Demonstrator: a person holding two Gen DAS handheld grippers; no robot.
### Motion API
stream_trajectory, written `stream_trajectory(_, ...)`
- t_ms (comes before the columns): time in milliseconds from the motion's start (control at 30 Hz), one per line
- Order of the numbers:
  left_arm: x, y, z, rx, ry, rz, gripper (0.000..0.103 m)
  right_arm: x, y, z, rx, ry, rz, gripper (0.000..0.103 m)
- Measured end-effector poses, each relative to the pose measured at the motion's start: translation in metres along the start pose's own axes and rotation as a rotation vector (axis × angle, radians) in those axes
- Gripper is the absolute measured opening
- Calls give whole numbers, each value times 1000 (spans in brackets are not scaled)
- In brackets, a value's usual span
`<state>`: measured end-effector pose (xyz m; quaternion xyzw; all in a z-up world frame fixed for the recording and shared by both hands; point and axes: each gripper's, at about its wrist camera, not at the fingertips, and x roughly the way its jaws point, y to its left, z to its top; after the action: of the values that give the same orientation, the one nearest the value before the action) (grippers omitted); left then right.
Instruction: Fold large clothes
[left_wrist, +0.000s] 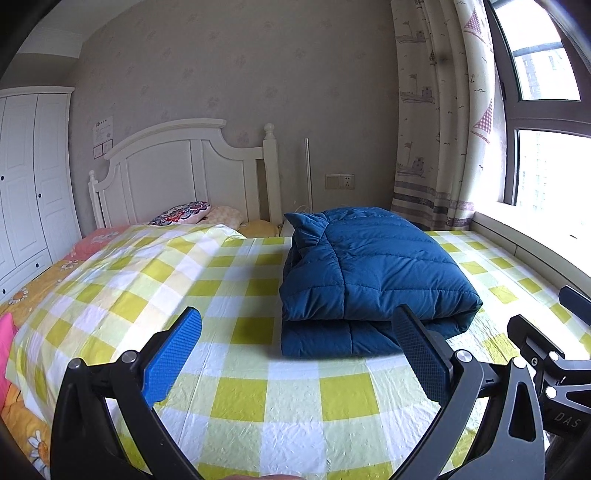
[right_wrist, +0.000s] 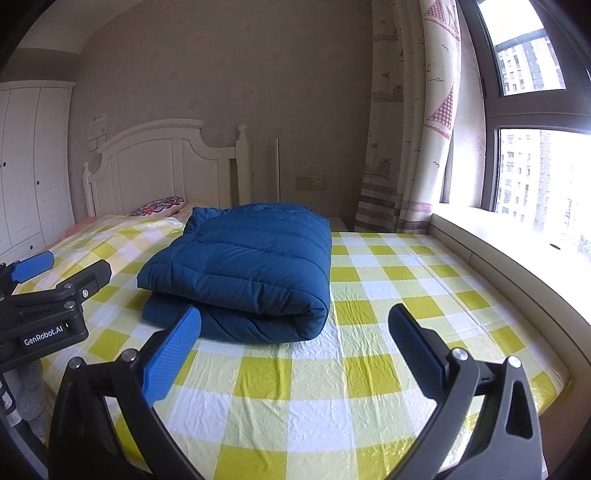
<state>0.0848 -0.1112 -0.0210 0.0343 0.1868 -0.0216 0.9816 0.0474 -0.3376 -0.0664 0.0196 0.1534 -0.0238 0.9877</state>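
Observation:
A dark blue quilted down jacket (left_wrist: 373, 273) lies folded in a thick bundle on the yellow-and-white checked sheet (left_wrist: 288, 406); it also shows in the right wrist view (right_wrist: 251, 266). My left gripper (left_wrist: 299, 332) is open and empty, held just short of the bundle's near edge. My right gripper (right_wrist: 295, 328) is open and empty, near the bundle's near right corner. The left gripper's body (right_wrist: 48, 302) shows at the left of the right wrist view, and part of the right gripper (left_wrist: 546, 354) at the right of the left wrist view.
A white headboard (left_wrist: 177, 166) and pillows (left_wrist: 184, 214) are at the far end. A white wardrobe (left_wrist: 26, 177) stands at the left. A curtain (left_wrist: 436, 110) and a window ledge (right_wrist: 498, 251) run along the right side of the bed.

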Motion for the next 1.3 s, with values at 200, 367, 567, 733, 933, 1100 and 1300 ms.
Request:
stream_trajectory(200, 0, 1, -1, 0, 2, 1, 99, 1, 2, -1, -5, 7, 2, 101)
stream_trajectory(367, 2, 2, -3, -2, 6, 0, 99, 2, 3, -2, -10, 10, 4, 101)
stream_trajectory(567, 3, 4, -4, -7, 7, 2, 99, 2, 3, -3, -9, 11, 4, 101)
stream_trajectory(733, 3, 5, -5, -6, 7, 1, 99, 2, 4, -3, -10, 13, 5, 101)
stream_trajectory(933, 3, 6, -5, -8, 8, 0, 99, 3, 4, -5, -9, 18, 7, 101)
stream_trajectory(1100, 3, 6, -7, -6, 11, -1, 99, 4, 5, -6, -10, 21, 9, 101)
stream_trajectory(1300, 4, 6, -8, -6, 13, 0, 99, 5, 4, -6, -9, 24, 12, 101)
